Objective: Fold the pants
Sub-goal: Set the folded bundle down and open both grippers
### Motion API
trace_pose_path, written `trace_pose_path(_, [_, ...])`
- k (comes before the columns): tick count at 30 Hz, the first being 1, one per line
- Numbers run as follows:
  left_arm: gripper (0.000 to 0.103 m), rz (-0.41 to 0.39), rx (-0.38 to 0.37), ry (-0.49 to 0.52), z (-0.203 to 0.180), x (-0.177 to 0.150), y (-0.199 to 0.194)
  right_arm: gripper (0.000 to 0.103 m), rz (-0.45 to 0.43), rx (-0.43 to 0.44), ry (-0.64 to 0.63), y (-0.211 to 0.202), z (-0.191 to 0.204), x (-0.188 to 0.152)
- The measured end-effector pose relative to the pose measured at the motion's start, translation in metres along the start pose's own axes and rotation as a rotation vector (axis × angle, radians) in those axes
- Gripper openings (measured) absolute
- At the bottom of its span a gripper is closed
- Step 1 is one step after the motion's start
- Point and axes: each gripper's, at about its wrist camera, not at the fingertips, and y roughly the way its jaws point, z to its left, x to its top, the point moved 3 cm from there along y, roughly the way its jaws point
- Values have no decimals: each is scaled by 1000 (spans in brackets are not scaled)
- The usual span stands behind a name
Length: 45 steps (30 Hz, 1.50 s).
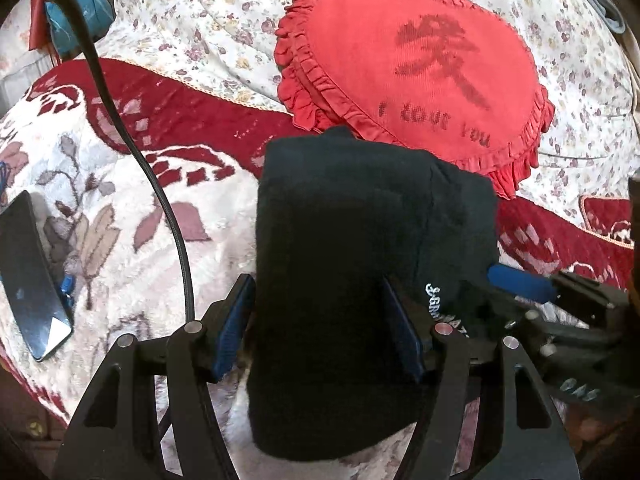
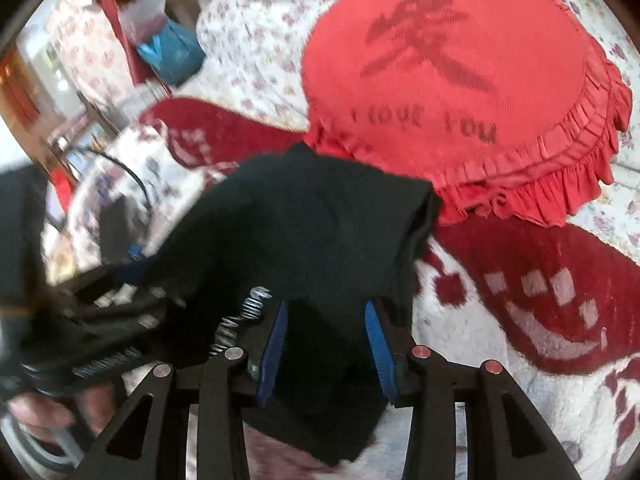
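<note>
The black pants [image 1: 360, 240] are bunched into a thick folded bundle over the floral blanket, with white lettering near their right edge. My left gripper [image 1: 320, 312] has its blue-padded jaws apart, with the bundle lying between them. My right gripper [image 2: 326, 344] also has the pants [image 2: 320, 232] between its blue pads, jaws partly apart around the cloth. The right gripper shows at the right edge of the left wrist view [image 1: 520, 284], and the left one is a blur at the left of the right wrist view [image 2: 100, 300]. Both sit side by side at the bundle's near edge.
A red heart-shaped frilled cushion [image 1: 412, 68] lies just behind the pants, also in the right wrist view [image 2: 460, 92]. A phone [image 1: 28, 280] lies on the blanket at left, with a black cable [image 1: 160, 200] curving past it. A blue bag [image 2: 172, 52] sits far back.
</note>
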Motion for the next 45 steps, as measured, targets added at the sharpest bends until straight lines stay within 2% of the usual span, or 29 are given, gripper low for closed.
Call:
trace_pose_path(3, [65,-4,14,17,-5,0,3,40,-19,46,47,-1,-9,-1])
trace_pose_path(11, [65,-47,52,29,-7,-4,-20,40,-38,82,69,-32,-4,-7])
trace_pose_path(17, [65,-76,79,34,-11,-16,-36,40,-48,70,57,-42,3,-18])
trace_pose_path(22, [65,-80,90,29,-12,-26,-45,40,21,56,75,-20,1,-31])
trace_pose_path(27, [65,-97,114,20,-10,-33,-55,40,-4,63,83,-33,1,-32])
trace_pose_path(31, [65,-112,115,14,-10,-36,-62,42,-30,50,59,-50,6,-34])
trace_pose_path(34, [65,-115,117,23,-12,-39,-66,47,-52,42,47,-62,9,-40])
trace_pose_path(45, [65,-131,108,43,-27,-49,-81,48,-77,46,64,-88,8,-56])
